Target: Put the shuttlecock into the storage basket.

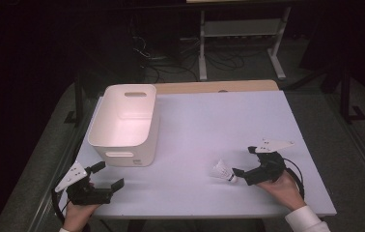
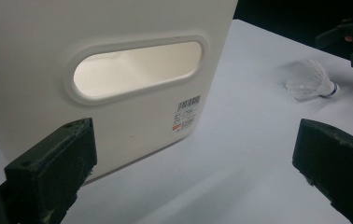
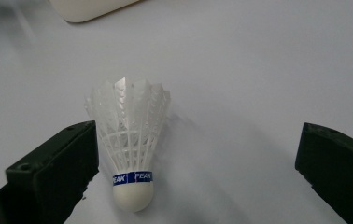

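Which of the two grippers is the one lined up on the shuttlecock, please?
The right gripper: the shuttlecock lies just before its open jaws, while the left gripper faces the white bin.

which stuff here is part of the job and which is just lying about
In the job:
- shuttlecock, lying between the open jaws of the right gripper
- white bin, the likely drop spot
- left gripper, open, near the bin

Lying about:
- cables on the floor behind the table
- white frame behind the table
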Available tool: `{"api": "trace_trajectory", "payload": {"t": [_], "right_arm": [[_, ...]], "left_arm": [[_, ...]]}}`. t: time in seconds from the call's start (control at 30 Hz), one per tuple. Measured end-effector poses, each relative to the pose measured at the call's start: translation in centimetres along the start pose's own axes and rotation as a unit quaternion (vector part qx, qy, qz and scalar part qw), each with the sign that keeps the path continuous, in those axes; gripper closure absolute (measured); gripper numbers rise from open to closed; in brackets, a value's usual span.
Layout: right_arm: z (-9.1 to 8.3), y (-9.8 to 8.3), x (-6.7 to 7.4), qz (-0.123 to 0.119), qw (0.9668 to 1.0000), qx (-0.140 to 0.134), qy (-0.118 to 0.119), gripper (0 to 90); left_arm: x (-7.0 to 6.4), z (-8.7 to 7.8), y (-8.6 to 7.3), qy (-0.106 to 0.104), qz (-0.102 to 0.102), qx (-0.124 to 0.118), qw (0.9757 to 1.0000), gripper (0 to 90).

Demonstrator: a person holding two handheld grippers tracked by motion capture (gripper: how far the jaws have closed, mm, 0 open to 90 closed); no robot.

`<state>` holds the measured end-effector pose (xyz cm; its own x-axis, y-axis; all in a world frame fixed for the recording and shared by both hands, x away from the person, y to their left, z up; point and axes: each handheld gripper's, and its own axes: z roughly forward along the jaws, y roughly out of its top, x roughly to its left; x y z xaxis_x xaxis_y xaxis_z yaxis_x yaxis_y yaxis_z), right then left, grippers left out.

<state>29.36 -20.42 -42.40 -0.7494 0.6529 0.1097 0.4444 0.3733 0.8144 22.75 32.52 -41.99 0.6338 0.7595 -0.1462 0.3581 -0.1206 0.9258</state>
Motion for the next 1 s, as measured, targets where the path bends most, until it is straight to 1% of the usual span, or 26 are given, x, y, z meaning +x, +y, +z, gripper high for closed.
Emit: {"api": "trace_trajectory", "payload": {"t": [0.13, 0.37, 0.47, 0.63, 0.9, 1.0], "right_arm": [[0.09, 0.0, 0.09, 0.001, 1.0, 0.004, 0.001, 0.0], [0.3, -0.02, 0.14, -0.006, 0.9999, 0.012, 0.006, 0.0], [0.39, -0.01, 0.24, -0.004, 0.9998, 0.016, 0.007, 0.0], [0.58, -0.05, 0.29, -0.009, 0.9996, 0.023, 0.012, 0.0], [0.8, -0.06, 0.49, -0.007, 0.9994, 0.032, 0.014, 0.0], [0.94, -0.07, 0.52, -0.013, 0.9991, 0.036, 0.016, 0.0]], "left_arm": [[0.0, 0.0, 0.0, 0.0, 0.0, 0.0, 1.0, 0.0], [0.0, 0.01, 0.0, 0.0, 0.0, 0.0, 1.0, 0.0], [-0.01, 0.01, -0.01, -0.001, 0.0, 0.0, 1.0, 0.0], [-0.01, 0.01, 0.0, -0.001, 0.001, 0.0, 1.0, 0.0], [-0.01, 0.04, -0.01, -0.001, 0.0, 0.0, 1.0, 0.0], [0.0, 0.04, -0.01, -0.001, 0.0, 0.0, 1.0, 0.0]]}}
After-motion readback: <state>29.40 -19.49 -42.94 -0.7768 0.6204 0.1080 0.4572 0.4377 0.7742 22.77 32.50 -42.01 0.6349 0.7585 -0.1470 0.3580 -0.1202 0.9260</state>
